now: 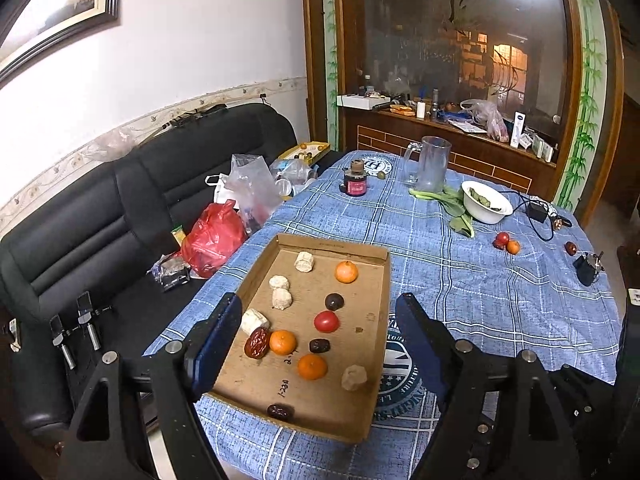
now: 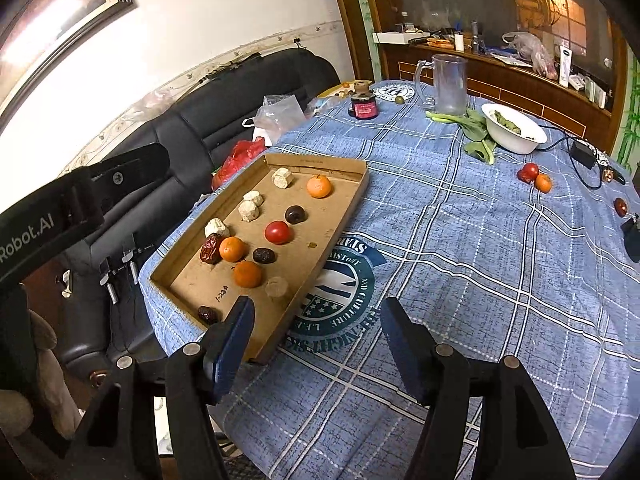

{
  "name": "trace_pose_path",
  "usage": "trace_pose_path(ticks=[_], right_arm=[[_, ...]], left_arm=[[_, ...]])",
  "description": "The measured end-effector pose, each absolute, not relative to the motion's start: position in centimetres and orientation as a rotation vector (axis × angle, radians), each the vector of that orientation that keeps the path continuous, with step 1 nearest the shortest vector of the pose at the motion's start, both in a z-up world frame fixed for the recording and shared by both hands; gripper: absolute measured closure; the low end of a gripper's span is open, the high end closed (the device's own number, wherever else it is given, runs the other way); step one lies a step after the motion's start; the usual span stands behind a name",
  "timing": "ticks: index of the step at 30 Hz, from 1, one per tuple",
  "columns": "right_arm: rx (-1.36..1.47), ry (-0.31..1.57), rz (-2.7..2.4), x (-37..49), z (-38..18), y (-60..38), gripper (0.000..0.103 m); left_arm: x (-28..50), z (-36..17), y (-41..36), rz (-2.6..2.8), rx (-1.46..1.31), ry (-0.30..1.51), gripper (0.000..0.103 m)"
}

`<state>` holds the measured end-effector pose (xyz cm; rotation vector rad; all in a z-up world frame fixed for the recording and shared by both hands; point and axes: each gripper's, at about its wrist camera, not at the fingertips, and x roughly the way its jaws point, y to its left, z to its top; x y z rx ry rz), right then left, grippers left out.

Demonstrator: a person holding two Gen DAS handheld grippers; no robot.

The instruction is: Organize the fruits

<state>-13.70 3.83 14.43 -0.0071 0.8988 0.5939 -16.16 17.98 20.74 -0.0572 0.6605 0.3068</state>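
I have the left gripper (image 1: pixel 316 344) hanging over the cardboard tray (image 1: pixel 372 256) with its jaws apart and nothing between them. The right gripper (image 2: pixel 318 338) is spread too, empty, over the tray's near corner. The tray sits at the tabletop's (image 2: pixel 460 264) left edge, with tangerines (image 1: pixel 346 272), a tomato (image 1: pixel 326 321) and dates (image 1: pixel 257 342) in it. Near the far right edge, another tomato (image 2: pixel 531 171) and tangerine (image 2: pixel 543 182) lie touching on the cloth.
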Motion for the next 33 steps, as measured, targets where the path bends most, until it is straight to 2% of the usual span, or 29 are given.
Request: trace_pose_path(ticks=[6, 9, 11, 12, 15, 33], right_arm=[[0.006, 0.889, 0.592, -14.0, 15.0, 3.8, 0.031], [0.007, 0.884, 0.602, -14.1, 15.2, 4.1, 0.031], [-0.005, 0.874, 0.613, -14.3, 15.4, 4.3, 0.031], [-0.010, 0.868, 0.619, -14.5, 15.5, 4.5, 0.031], [-0.015, 0.861, 0.624, -14.4, 15.8, 4.7, 0.031], [-0.070, 0.946, 0.614, -13.6, 13.0, 7.8, 0.030]], left_arm=[[-16.8, 21.2, 18.3, 0.325, -0.059, 0.650, 0.024], [-17.8, 22.2, 18.5, 0.380, -0.048, 0.589, 0.024], [-19.3, 23.5, 18.2, 0.455, -0.018, 0.494, 0.013], [-19.6, 23.9, 18.2, 0.477, -0.008, 0.468, 0.000], [-20.8, 24.6, 17.7, 0.571, 0.031, 0.392, 0.000], [-18.4, 18.3, 22.5, 0.500, -0.139, 0.724, 0.000]])
